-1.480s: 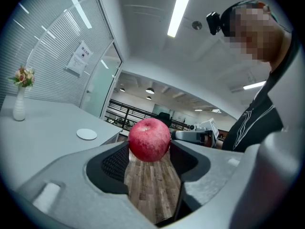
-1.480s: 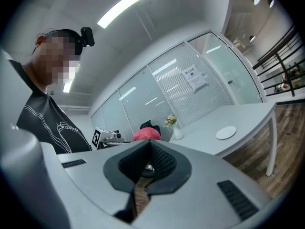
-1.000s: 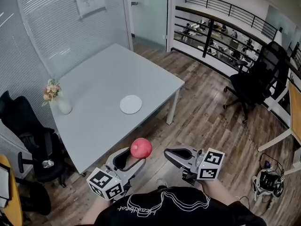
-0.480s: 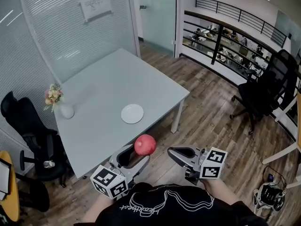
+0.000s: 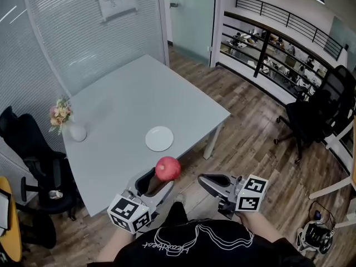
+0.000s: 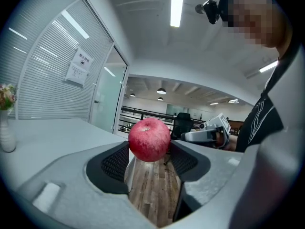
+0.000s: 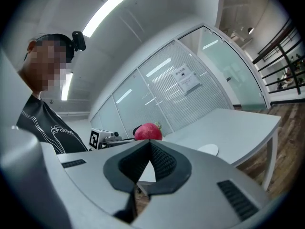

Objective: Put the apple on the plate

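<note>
A red apple [image 5: 167,168] sits between the pads of my left gripper [image 5: 161,177], which is shut on it and holds it in the air just off the near edge of the grey table [image 5: 128,93]. In the left gripper view the apple [image 6: 149,140] fills the gap at the jaw tips. A white plate [image 5: 159,138] lies empty on the table, close to that near edge, just beyond the apple. My right gripper [image 5: 203,181] hangs to the right over the wooden floor, shut and empty. In its own view the apple [image 7: 148,131] and the plate [image 7: 208,150] both show.
A white vase with flowers [image 5: 71,128] stands at the table's left corner. One black office chair [image 5: 33,154] sits left of the table, another [image 5: 320,107] at the far right. A glass wall with blinds runs behind the table. Wooden floor lies underfoot.
Both grippers and the person have moved closer to the table. The apple, still held, is now right at the table's near edge, nearer the plate.
</note>
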Demonstrator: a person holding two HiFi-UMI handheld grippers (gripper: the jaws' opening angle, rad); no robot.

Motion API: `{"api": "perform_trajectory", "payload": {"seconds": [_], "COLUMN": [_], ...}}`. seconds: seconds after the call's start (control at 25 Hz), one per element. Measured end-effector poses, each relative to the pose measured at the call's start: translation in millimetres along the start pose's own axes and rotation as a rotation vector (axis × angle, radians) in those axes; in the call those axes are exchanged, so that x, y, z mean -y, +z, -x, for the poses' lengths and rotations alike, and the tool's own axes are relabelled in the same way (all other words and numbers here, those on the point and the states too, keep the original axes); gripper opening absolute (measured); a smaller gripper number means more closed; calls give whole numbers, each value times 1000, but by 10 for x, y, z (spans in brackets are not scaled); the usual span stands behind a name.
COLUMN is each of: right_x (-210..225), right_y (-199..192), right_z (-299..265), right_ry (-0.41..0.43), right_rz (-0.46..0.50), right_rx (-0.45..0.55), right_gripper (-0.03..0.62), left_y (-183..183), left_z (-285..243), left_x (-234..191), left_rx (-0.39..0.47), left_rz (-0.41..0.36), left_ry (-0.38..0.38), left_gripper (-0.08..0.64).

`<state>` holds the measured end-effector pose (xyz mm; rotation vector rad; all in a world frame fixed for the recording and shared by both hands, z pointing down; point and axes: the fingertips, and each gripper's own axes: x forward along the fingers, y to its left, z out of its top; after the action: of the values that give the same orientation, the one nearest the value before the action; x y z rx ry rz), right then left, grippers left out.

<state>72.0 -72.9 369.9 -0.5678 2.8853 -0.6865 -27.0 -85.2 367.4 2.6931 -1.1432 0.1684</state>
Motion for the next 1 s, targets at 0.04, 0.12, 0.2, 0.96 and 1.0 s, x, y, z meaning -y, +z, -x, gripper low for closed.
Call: {"api": "perform_trajectory", "payload": {"seconds": [0.04,0.12,0.2,0.96,1.0], "right_x": [60,189,320,1223,1257], "right_y": [7,13,-1,-128,-130], "right_z": [-43,-131,-230,-754,-765], "right_ry": [0,-4,-9,-40,-44], "right_rz": [-7,-20,-36,-164,-167], "right_rx": [-6,-15,-24,-72,-73], "right_gripper": [9,9,9,9,9], "left_y": [-6,-12,-23,-297,-321], "left_z": [-43,-135,-215,-946,-980], "left_x": [-80,-245,-419,-1585,-1634], "left_rx": [-4,-7,-11,-103,-108], "left_rz": [4,12,11,-39,-36], "left_ry": [6,18,43,187,189], "left_gripper": [272,272,272,272,272]}}
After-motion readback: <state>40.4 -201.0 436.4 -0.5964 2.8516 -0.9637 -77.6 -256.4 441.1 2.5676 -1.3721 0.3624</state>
